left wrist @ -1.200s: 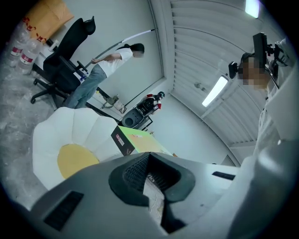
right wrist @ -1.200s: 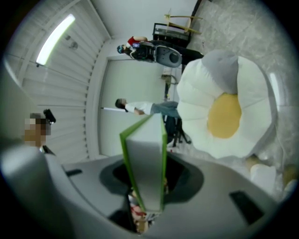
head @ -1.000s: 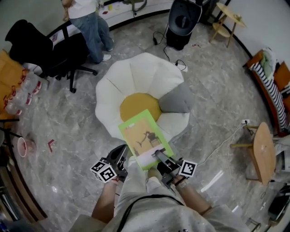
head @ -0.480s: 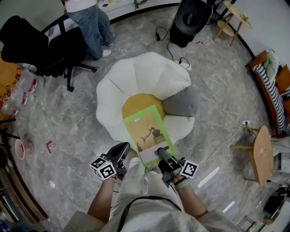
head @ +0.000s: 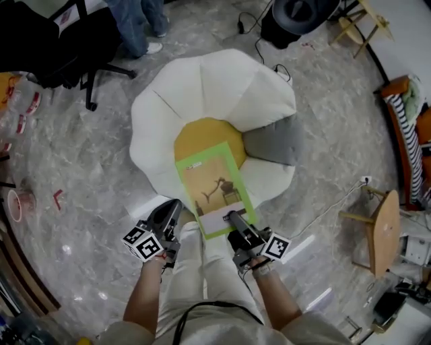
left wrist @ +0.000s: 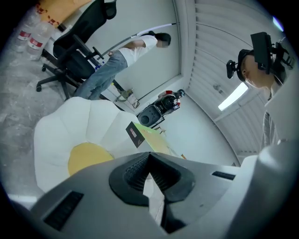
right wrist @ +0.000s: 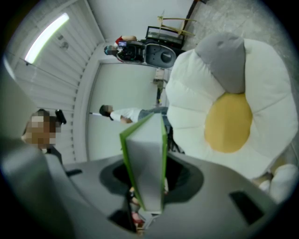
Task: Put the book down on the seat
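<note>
The seat [head: 202, 87] is a white flower-shaped cushion with a yellow centre [head: 202, 138] and one grey petal [head: 273, 141]. A green-bordered book [head: 212, 189] hangs flat over the seat's near edge, its far end over the yellow centre. My right gripper [head: 232, 219] is shut on the book's near edge; in the right gripper view the book [right wrist: 147, 163] stands between the jaws, with the seat [right wrist: 261, 79] beyond. My left gripper [head: 168, 212] hovers just left of the book, shut and empty. In the left gripper view the book [left wrist: 149, 137] shows past the tips of this gripper [left wrist: 149, 161].
A black office chair [head: 47, 40] and a person's legs [head: 138, 20] are at the far left. A black round appliance [head: 300, 17] stands behind the seat, a wooden side table [head: 380, 232] at right with a cable [head: 323, 212] on the marble floor. A red cup [head: 17, 202] is at left.
Both grippers and the book have moved forward toward the seat; the book's far end now lies over the yellow centre. The person by the chair has slid toward the top edge.
</note>
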{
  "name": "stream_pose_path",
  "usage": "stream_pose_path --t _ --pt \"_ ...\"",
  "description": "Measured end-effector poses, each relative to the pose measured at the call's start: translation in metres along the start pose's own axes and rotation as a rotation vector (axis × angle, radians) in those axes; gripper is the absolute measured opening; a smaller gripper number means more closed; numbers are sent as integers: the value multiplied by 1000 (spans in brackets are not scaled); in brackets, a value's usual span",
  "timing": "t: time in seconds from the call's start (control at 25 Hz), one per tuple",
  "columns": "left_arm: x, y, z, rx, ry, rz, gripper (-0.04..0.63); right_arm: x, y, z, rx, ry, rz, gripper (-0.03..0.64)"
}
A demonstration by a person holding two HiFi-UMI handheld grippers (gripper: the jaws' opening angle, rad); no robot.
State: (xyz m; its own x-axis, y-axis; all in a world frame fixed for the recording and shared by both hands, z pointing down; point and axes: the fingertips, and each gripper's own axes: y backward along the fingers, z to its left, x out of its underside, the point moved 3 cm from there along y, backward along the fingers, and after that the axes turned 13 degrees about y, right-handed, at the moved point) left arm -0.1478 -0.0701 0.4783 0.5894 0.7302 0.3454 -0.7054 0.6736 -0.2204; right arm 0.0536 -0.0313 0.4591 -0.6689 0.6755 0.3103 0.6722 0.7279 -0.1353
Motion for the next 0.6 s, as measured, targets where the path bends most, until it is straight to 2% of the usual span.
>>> stream_pose_path --t 0.32,0.6 --pt "18 -21 59 -19 76 -90 23 20 -12 -65 3 2 58 152" --pt "34 -44 93 -21 76 -120 23 33 -16 -113 -6 -35 72 152"
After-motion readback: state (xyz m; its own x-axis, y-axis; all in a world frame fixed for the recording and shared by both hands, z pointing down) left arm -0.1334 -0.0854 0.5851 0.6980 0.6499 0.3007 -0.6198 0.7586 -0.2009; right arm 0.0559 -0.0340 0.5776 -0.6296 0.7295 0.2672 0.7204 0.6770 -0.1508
